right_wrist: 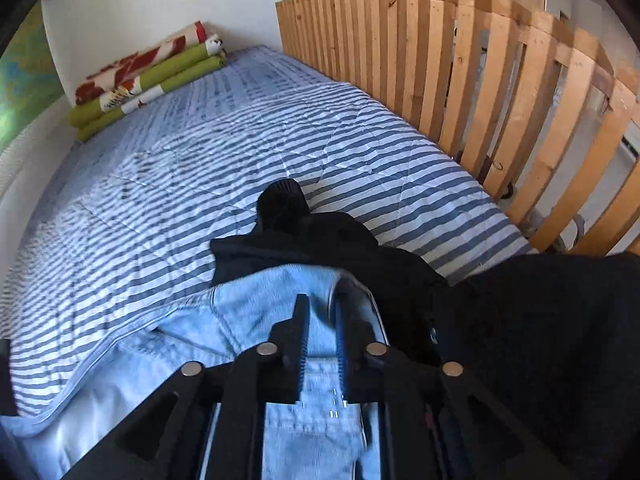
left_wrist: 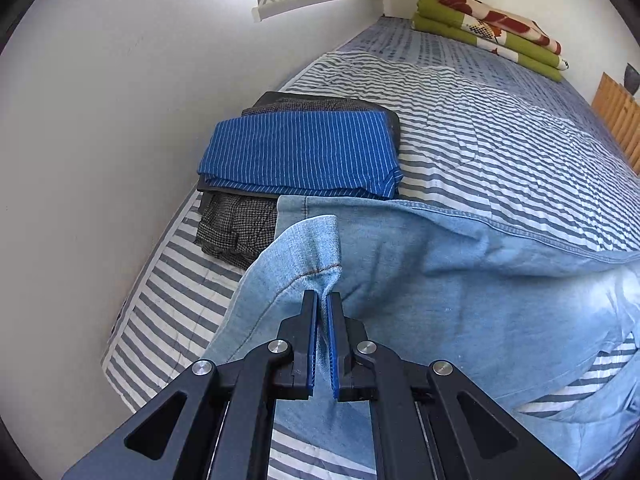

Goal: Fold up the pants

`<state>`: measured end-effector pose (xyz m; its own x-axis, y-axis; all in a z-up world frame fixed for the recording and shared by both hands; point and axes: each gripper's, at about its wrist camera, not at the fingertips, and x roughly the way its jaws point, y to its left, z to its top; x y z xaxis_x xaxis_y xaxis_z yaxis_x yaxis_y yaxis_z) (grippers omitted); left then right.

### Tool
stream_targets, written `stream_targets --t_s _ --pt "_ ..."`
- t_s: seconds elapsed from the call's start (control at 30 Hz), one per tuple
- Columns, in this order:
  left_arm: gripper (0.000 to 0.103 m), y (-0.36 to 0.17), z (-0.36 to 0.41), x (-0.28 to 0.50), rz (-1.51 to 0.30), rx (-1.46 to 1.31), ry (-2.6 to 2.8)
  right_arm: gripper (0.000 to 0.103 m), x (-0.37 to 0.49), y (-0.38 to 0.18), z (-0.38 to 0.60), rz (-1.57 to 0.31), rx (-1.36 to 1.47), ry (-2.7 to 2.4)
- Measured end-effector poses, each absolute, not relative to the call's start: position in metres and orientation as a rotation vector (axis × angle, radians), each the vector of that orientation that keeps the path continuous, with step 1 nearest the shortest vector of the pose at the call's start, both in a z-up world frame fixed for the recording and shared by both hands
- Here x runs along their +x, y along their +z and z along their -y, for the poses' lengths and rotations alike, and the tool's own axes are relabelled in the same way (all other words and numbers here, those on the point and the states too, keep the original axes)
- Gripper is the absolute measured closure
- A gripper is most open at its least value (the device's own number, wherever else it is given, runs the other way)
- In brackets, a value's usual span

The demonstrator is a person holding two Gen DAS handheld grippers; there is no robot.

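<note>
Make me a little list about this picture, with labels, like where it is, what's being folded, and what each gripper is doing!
place: bed with a striped cover
being folded: light blue jeans
left gripper: fingers pinched shut on a jeans edge
right gripper: fingers apart, over the jeans, blurry
already folded: blue striped pants on a dark stack by the wall
also on bed: black garment; green flowered blanket at the far end
beside bed: wooden slat rail

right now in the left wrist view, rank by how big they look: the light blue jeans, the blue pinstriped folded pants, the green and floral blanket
1. light blue jeans, largest, though nearest the camera, which inflates them
2. blue pinstriped folded pants
3. green and floral blanket, smallest looking, but it lies far off at the bed's end, so its true size is unsure
</note>
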<state>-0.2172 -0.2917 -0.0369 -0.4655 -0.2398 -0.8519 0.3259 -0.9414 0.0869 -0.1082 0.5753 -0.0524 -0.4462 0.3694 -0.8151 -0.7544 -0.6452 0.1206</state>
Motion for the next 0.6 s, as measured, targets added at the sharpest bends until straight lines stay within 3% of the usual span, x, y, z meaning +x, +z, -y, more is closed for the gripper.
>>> stream_targets --t_s 0.1,0.13,0.2,0.37,0.6 --pt "0.098 -0.033 0.291 -0.21 -0.162 1.377 -2.459 0.069 -0.046 -0.025 -0.539 -0.649 -1.009 2.185" --pt "0.098 -0.032 0.29 -0.207 -0.171 1.374 -2.464 0.06 -0.02 -0.022 -0.522 -0.662 -1.002 2.203" --pt "0.098 -0.034 0.29 -0.202 -0.183 1.375 -2.472 0.054 0.033 -0.028 -0.489 -0.728 -0.999 2.229" --pt "0.098 -0.035 0.294 -0.187 -0.247 1.376 -2.479 0.054 0.106 -0.087 -0.418 -0.935 -1.101 2.166" --pt "0.098 -0.028 0.298 -0.172 -0.265 1.365 -2.488 0.054 0.11 -0.15 -0.41 -1.273 -1.046 2.036"
